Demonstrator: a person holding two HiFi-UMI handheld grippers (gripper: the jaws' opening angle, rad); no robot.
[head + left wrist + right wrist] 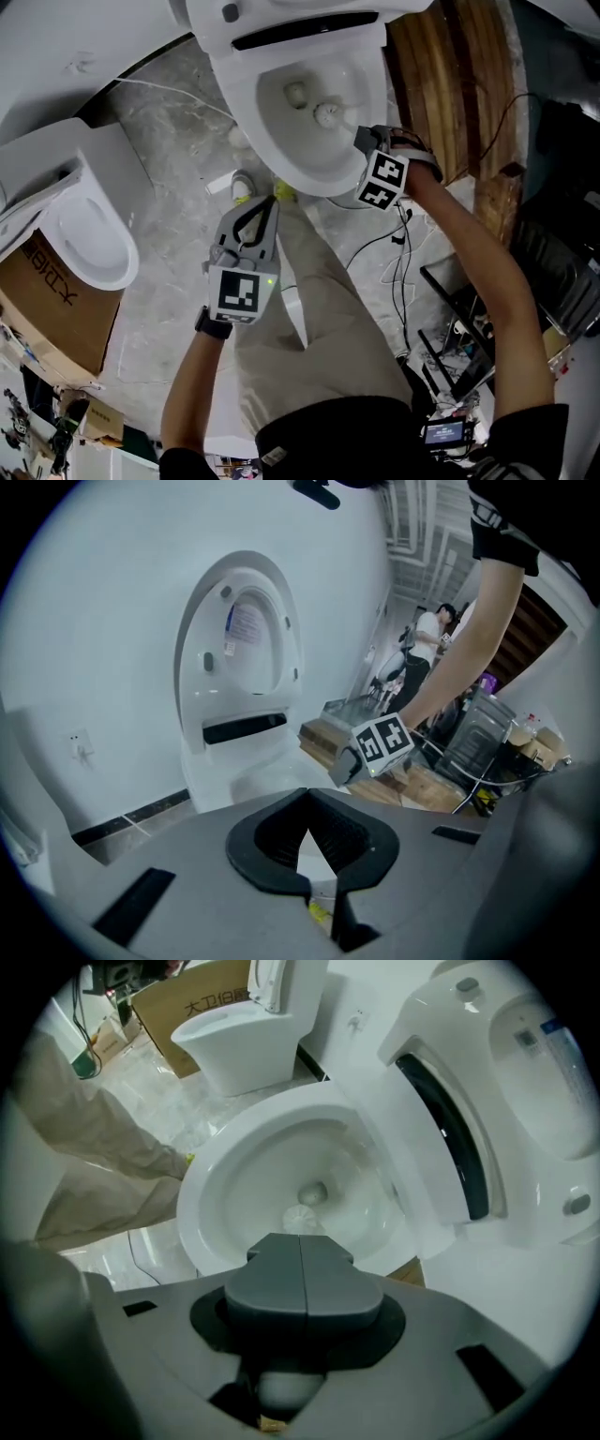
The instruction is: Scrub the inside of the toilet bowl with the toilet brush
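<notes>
Trouser leg [319, 319], beige, fills the nearest ground in the head view, with loose cables [403, 253] on the marble floor [173, 187] just to its right. Left gripper [265, 211] hangs low beside that leg, well short of the toilet bowl [239, 94]. Its jaws meet at the tips with only a narrow wedge of daylight behind them, and nothing is held. Open floor lies to its left.

Right gripper [361, 139] reaches over the near right rim of the bowl. Its own view shows the jaws pressed flat together, and the pale handle of the toilet brush [326, 115] is clamped underneath them. The white brush head sits low in the basin beside the drain opening, close to the inner wall. The rim runs unbroken all round it, and the basin is open above.

Beyond the bowl the seat and lid [525, 1082] stand raised against the white wall. On the right side a wooden panel [445, 84] stands close against the bowl's edge, leaving little room there. To the left, well apart across the floor, stands a second toilet [89, 234], and a cardboard box [56, 300] sits just beside it.
</notes>
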